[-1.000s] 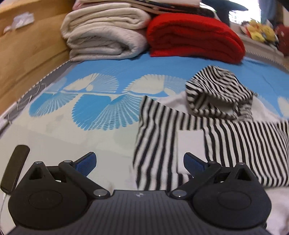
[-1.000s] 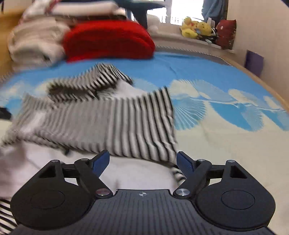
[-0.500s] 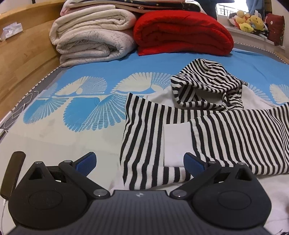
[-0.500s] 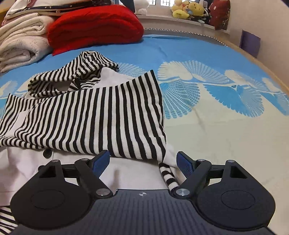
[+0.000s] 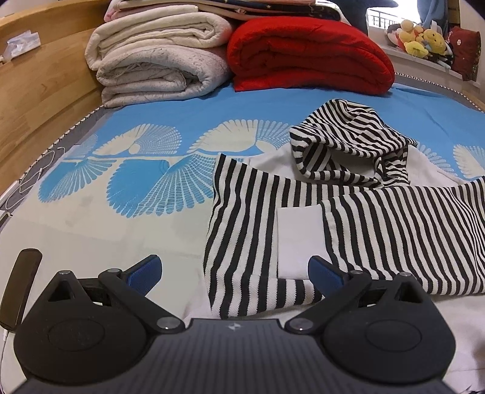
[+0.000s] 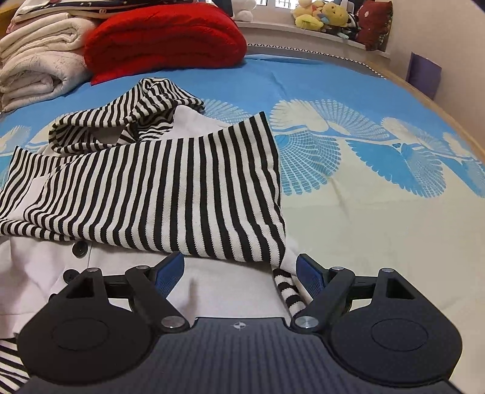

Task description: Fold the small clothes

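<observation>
A small white hooded jacket with black-and-white striped sleeves [image 5: 379, 224] [image 6: 157, 188] lies on the bed, both sleeves folded across its body. Its striped hood [image 5: 348, 145] [image 6: 127, 115] points toward the far end. My left gripper [image 5: 233, 269] hovers open over the jacket's left edge, where the striped cuff and a white sleeve patch [image 5: 298, 239] lie. Open as well, my right gripper [image 6: 239, 272] hangs above the jacket's right lower part, white fabric below it and a striped strip [image 6: 288, 291] by its right finger. Neither holds anything.
The bed has a blue and cream fan-patterned cover [image 5: 136, 181] [image 6: 379, 169]. Folded cream blankets [image 5: 157, 57] and a red quilt [image 5: 306, 51] are stacked at the far end. A wooden board [image 5: 27, 91] runs along the left. Plush toys [image 6: 324, 15] sit on a ledge.
Both views have sharpened after motion blur. The right gripper has shifted a little to the right over the jacket, toward its right edge. The left gripper has hardly moved. Both stay open.
</observation>
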Motion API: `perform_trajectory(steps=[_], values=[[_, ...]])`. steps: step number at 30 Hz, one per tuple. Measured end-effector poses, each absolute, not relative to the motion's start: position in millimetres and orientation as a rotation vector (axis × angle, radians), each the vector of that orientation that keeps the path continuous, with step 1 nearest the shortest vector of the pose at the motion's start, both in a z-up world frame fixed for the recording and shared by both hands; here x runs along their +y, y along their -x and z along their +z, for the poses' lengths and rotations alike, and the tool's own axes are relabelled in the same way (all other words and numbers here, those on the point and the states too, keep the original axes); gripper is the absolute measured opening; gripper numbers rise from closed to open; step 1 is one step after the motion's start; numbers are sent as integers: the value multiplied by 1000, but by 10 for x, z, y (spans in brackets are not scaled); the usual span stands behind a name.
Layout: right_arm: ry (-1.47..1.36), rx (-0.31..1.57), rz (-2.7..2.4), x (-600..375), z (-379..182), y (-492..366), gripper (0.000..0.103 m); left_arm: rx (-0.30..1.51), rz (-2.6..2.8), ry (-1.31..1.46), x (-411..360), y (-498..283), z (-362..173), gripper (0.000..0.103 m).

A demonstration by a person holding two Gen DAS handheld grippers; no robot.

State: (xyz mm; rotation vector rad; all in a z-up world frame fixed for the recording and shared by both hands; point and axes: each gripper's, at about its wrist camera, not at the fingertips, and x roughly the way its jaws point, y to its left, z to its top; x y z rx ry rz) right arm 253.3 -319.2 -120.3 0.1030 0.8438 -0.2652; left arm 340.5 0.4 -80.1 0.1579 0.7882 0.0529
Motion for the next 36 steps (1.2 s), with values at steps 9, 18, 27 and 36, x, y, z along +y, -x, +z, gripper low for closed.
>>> perform_trajectory(steps=[9,18,27,36], values=[[-94,847,-261,-3168,-1217,-2546,82,790,53,-158,4,-3412,-800,103],[-94,841,-255,-3164,-1212,-2541,82,795,49,-168,10,-3396,-816,103],[-234,681,-119,-3310,-460,-3017,82,611,-86,-336,-118,-3672,-216,103],[-681,835,-115,-3500,-746,-4970,82,742,-294,-460,-714,-5063,-788,103]])
